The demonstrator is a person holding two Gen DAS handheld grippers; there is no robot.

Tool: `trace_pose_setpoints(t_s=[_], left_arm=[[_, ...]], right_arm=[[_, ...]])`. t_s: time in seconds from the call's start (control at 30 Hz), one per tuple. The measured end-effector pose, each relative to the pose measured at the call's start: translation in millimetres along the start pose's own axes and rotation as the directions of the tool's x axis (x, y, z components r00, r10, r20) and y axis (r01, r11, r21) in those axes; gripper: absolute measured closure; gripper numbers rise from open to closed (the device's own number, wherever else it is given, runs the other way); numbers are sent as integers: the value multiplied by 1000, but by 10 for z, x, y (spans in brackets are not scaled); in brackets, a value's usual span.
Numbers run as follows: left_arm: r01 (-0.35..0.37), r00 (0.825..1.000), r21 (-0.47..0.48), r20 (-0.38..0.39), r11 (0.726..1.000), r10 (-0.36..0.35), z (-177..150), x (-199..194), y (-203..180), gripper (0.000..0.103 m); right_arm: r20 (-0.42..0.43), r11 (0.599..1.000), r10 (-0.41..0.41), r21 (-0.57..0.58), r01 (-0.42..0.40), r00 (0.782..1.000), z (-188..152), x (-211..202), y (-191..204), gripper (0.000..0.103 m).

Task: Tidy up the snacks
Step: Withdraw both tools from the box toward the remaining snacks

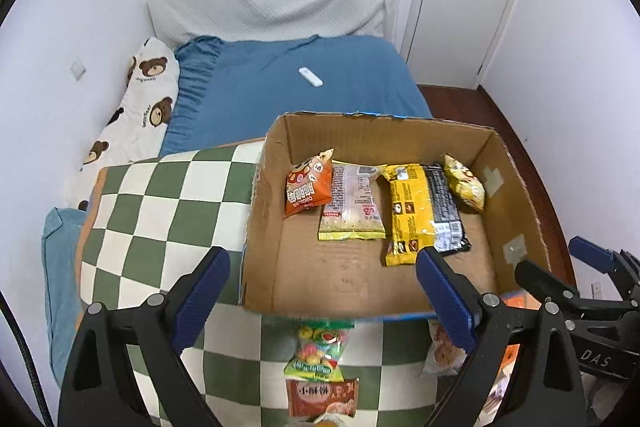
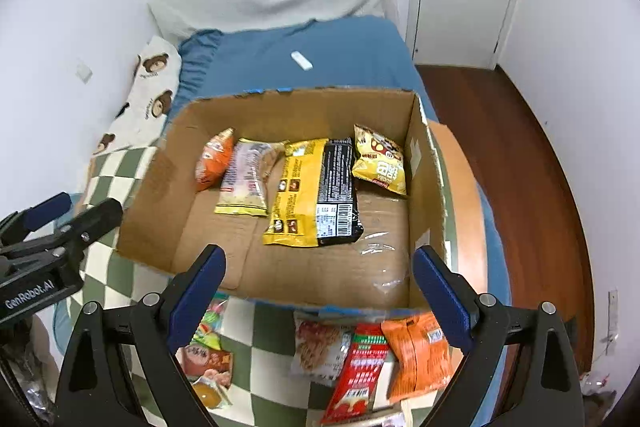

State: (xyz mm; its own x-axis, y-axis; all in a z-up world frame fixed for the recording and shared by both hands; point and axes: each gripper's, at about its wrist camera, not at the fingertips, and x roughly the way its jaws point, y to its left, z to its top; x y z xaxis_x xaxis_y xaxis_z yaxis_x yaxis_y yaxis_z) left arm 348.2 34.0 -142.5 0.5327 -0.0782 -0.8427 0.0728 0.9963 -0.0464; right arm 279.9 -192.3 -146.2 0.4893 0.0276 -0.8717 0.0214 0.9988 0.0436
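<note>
Two grippers, left gripper [image 1: 322, 291] and right gripper [image 2: 318, 283], hover with jaws spread, holding nothing. Four snack packets [image 2: 308, 191] lie in a row inside one cardboard box [image 2: 160, 187]; six loose packets [image 2: 416, 355] lie on the checkered cloth [image 1: 160, 203] just before it.

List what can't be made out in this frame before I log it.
- Left wrist view: white packet, half behind the left gripper finger.
- Left wrist view: yellow item, cut off by the bottom edge.
- Right wrist view: red packet, lower end cut off by the edge.
- Barcode label text: too small.
</note>
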Motion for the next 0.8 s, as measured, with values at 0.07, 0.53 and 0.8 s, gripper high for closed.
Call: trace_pose_setpoints(t_s=[0.07,0.53,0.8], left_arm=[[-8,1000,21,5,1000,8,-76,-99,-34,8],[23,999,-12,-45,1000,-24,-810,-330,-146,8],[-70,969,-102,-245,992,43,-1355,301,154,8]], right_arm=[[34,1000,-3,-6,4,999,-68,-172,26,6],[24,990,84,107,-86,996,-762,-671,-232,6],[-174,945,171,309,-112,970,-1370,239,-825,21]])
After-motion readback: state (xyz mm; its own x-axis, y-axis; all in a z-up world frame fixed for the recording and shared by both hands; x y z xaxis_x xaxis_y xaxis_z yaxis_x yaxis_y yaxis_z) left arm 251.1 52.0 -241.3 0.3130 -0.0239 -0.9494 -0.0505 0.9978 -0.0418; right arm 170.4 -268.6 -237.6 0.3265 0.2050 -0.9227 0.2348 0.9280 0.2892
